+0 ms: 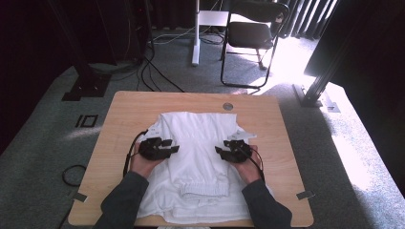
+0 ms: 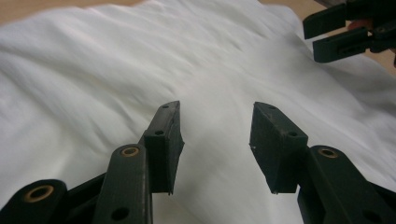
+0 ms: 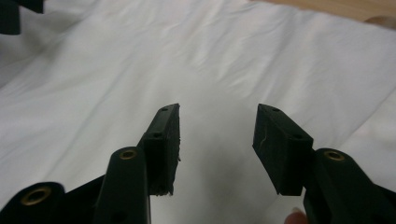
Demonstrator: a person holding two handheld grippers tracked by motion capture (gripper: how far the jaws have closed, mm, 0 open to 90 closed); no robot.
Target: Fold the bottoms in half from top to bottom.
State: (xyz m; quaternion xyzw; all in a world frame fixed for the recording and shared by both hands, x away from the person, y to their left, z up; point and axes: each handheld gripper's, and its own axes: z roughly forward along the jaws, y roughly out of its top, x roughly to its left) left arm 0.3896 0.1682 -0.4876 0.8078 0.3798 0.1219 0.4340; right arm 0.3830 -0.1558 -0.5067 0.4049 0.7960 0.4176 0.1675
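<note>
On a light wooden table (image 1: pixel 124 112) with rounded corners and a small round grey grommet (image 1: pixel 228 106) near the far edge: a white garment (image 1: pixel 198 143) with an elastic waistband (image 1: pixel 204 189), probably shorts or trousers, spread flat over the middle and reaching the near edge. Waistband on the near side, close to the person. Some creases and soft folds in the cloth, wood bare at left, right and far side.

Left gripper (image 1: pixel 168 147) above the left part of the garment, jaws apart, nothing between them. In the left gripper view, the same gripper (image 2: pixel 215 140) over plain white cloth, pads not pressing on it. Right gripper (image 1: pixel 223 149) above the right part of the garment, jaws also apart and empty. In the right gripper view (image 3: pixel 217 140), again white fabric under the open gap, a strip of wood in the top right corner. Both grippers pointing inward, toward each other, well apart. Dark grey sleeves (image 1: pixel 122 200) coming in from the bottom edge.

Around the table: grey carpet floor (image 1: pixel 43 152), black cables (image 1: pixel 153 71) lying on it behind the table, a loop of cable (image 1: pixel 72 174) at the left. Farther back a black folding chair (image 1: pixel 250 33) and a white post on a foot (image 1: pixel 195 43). Strong sunlight on the carpet at the right, dark curtains behind. Black metal stands (image 1: pixel 83 71) left and right of the table.
</note>
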